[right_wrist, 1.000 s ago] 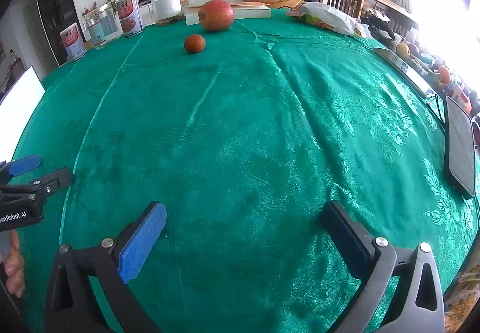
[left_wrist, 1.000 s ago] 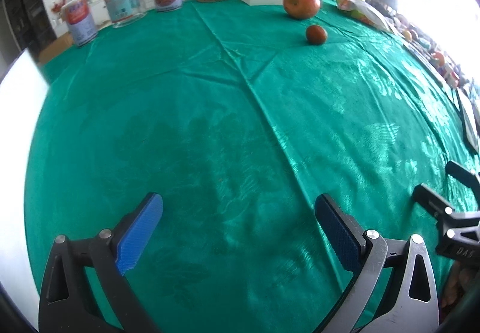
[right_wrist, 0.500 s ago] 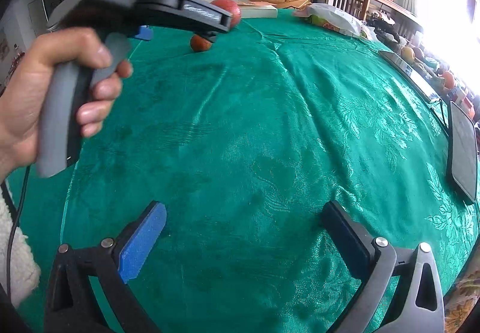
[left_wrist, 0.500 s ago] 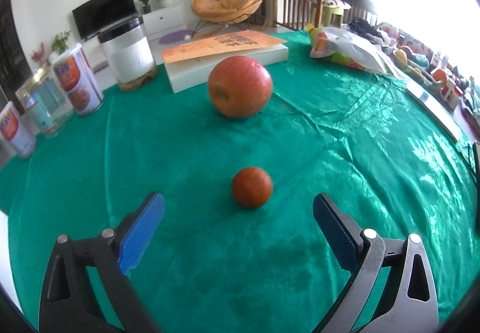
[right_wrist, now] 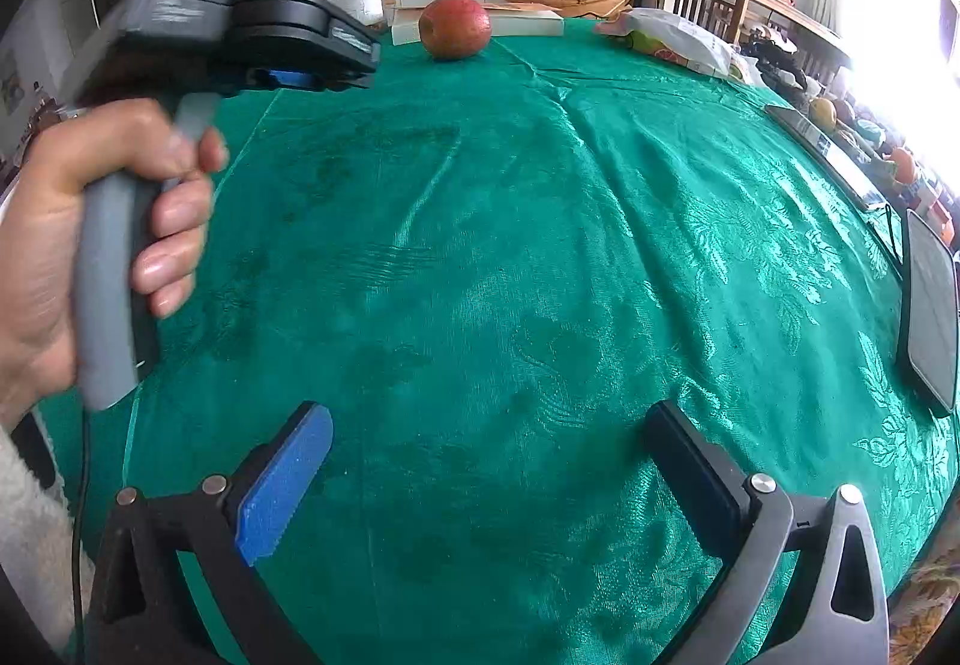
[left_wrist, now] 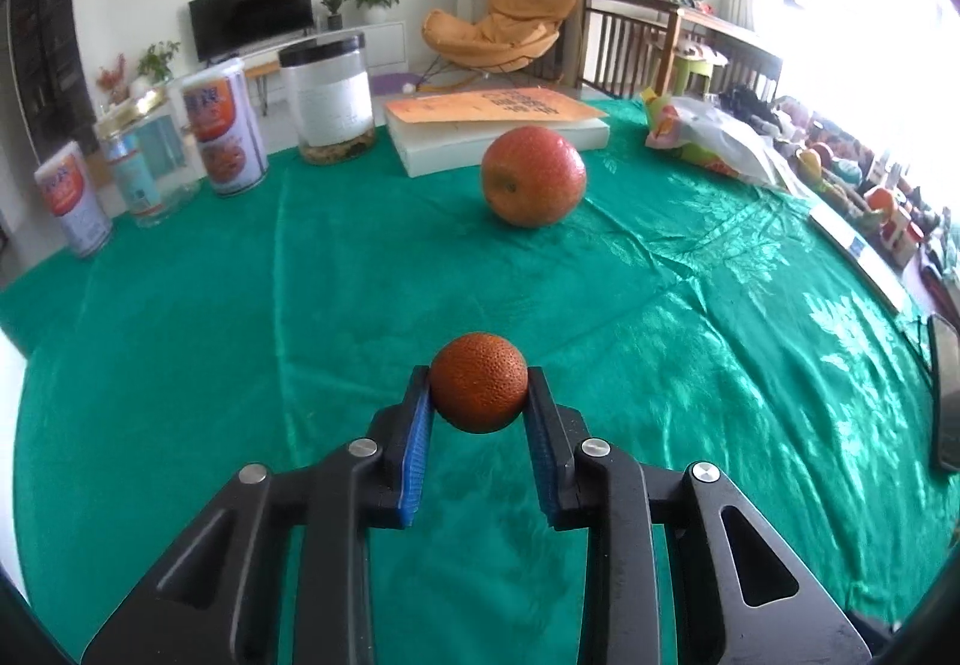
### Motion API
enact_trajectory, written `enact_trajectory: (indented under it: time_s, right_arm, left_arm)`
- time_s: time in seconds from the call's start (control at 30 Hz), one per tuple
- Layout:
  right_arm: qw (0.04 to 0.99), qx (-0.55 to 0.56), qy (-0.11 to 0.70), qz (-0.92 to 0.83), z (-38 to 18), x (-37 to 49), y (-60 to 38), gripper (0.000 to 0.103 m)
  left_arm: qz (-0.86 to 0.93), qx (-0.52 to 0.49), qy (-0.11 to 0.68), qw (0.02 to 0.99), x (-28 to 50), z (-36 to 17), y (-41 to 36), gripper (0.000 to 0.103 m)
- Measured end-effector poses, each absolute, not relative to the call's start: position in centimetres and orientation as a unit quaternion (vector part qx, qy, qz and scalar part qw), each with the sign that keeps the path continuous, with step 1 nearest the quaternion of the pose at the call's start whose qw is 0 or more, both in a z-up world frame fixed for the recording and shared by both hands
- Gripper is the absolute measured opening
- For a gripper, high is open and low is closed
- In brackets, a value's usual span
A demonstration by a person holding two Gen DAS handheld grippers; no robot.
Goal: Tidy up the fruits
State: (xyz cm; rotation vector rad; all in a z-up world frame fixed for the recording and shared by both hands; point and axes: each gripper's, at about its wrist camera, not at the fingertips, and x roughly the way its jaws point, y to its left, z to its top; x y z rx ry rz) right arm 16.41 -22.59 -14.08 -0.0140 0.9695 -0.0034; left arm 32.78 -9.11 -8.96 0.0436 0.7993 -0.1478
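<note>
My left gripper [left_wrist: 478, 392] is shut on a small orange [left_wrist: 479, 382], held between the blue pads above the green tablecloth [left_wrist: 300, 305]. A large red-orange fruit [left_wrist: 533, 176] sits further back on the cloth; it also shows in the right wrist view [right_wrist: 454, 27]. My right gripper [right_wrist: 489, 455] is open and empty, low over the near part of the cloth. In the right wrist view the left gripper's body [right_wrist: 240, 38] is held by a hand at the upper left; the small orange is hidden there.
Several tins and jars [left_wrist: 222, 134] stand at the far left edge. A white box with an orange sheet [left_wrist: 498, 116] lies behind the large fruit. A plastic bag [left_wrist: 714, 137] lies far right. A dark tablet [right_wrist: 930, 317] lies at the right edge.
My left gripper moved forward to the small orange and shut on it. The right gripper has stayed in place, open.
</note>
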Motion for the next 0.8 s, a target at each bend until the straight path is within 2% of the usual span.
enact_trajectory:
  time_s: [0.23, 0.43, 0.57, 0.63, 0.67, 0.7, 0.8]
  right_arm:
    - [0.885, -0.007, 0.466, -0.002, -14.1, 16.4, -22.6, 0.103]
    - [0.885, -0.007, 0.466, -0.002, -14.1, 16.4, -22.6, 0.103]
    - [0.885, -0.007, 0.466, -0.002, -14.1, 16.4, -22.6, 0.103]
    - [0.885, -0.007, 0.466, -0.002, -14.1, 16.4, -22.6, 0.103]
    - [0.885, -0.007, 0.466, -0.002, -14.1, 16.4, -22.6, 0.103]
    - [0.885, -0.007, 0.466, -0.002, -14.1, 16.4, -22.6, 0.103]
    - [0.885, -0.007, 0.466, -0.002, -14.1, 16.4, -22.6, 0.103]
  left_arm:
    - [-0.051, 0.043, 0.411, 0.909, 22.9, -7.0, -2.2, 0.030]
    - [-0.014, 0.014, 0.447, 0.894, 18.9, -11.0, 2.3, 0.030]
    - [0.007, -0.003, 0.443, 0.897, 18.4, -12.5, 3.8, 0.031]
    - [0.008, -0.006, 0.442, 0.897, 18.4, -12.9, 3.9, 0.037]
    - [0.009, -0.007, 0.439, 0.898, 18.4, -13.0, 4.0, 0.047]
    - [0.011, -0.004, 0.437, 0.899, 18.4, -13.1, 4.0, 0.063]
    - [0.022, 0.000, 0.434, 0.900, 18.2, -13.5, 4.5, 0.081]
